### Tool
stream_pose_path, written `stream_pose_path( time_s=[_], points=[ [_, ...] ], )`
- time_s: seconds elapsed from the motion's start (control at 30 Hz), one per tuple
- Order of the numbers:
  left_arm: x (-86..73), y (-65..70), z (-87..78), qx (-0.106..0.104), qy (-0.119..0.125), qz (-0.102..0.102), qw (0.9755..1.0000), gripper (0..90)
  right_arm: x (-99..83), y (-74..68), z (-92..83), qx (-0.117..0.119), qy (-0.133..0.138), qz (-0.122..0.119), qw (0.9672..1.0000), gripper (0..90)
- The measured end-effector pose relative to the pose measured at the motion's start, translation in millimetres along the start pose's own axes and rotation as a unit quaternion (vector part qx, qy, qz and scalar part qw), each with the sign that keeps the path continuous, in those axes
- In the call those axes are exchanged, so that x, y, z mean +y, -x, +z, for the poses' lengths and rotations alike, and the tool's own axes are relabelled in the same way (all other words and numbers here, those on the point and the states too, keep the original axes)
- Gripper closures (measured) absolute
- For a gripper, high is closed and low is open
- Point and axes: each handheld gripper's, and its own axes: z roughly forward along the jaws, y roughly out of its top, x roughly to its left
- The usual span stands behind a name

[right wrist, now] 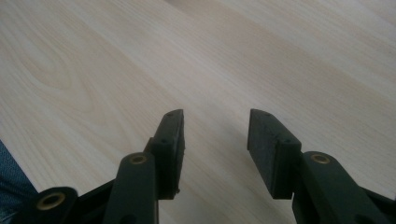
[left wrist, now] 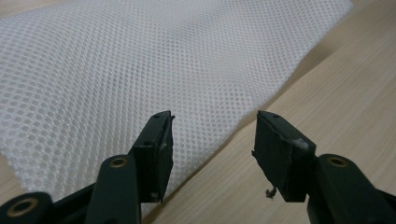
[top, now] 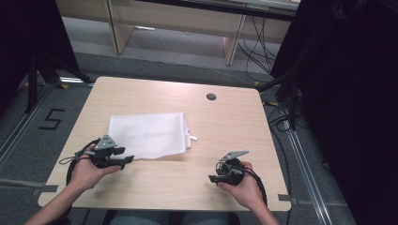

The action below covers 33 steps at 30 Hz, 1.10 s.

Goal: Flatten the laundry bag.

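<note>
A white mesh cloth lies folded flat on the middle left of the wooden table. My left gripper hovers at the cloth's near left corner, jaws open and empty. Seen from the left gripper view, the mesh cloth spreads out just ahead of the left gripper, its edge running under the jaws. My right gripper is held over bare wood near the front right, apart from the cloth. The right gripper stands open above bare table in its own view.
A small white tab sticks out at the cloth's right edge. A round cable hole sits near the table's far edge. Dark stands and cables crowd the right side. A floor marking lies left of the table.
</note>
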Motion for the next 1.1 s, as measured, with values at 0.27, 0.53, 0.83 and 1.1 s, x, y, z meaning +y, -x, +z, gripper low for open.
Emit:
stream_pose_path(
  time_s=[0.27, 0.53, 0.83, 1.1],
  points=[
    [1.2, 3.0, 3.0, 0.004, -0.001, 0.005, 1.0000, 46.7, -2.6, 6.7, -1.8, -0.004, 0.007, 0.007, 0.9999, 57.0],
    [-2.2, 6.4, 3.5, -0.010, -0.009, 0.023, 0.9997, 50.7, 2.2, 5.1, 0.3, -0.016, 0.029, -0.001, 0.9995, 56.2],
    [5.7, 21.2, 27.4, -0.028, -0.022, 0.076, 0.9965, 52.3, 2.4, 4.8, 1.2, -0.003, 0.024, 0.000, 0.9997, 55.5],
    [9.5, 18.4, 39.0, -0.033, -0.040, 0.109, 0.9927, 55.7, 3.6, 1.2, 4.0, 0.005, 0.027, 0.014, 0.9995, 54.4]
  ],
)
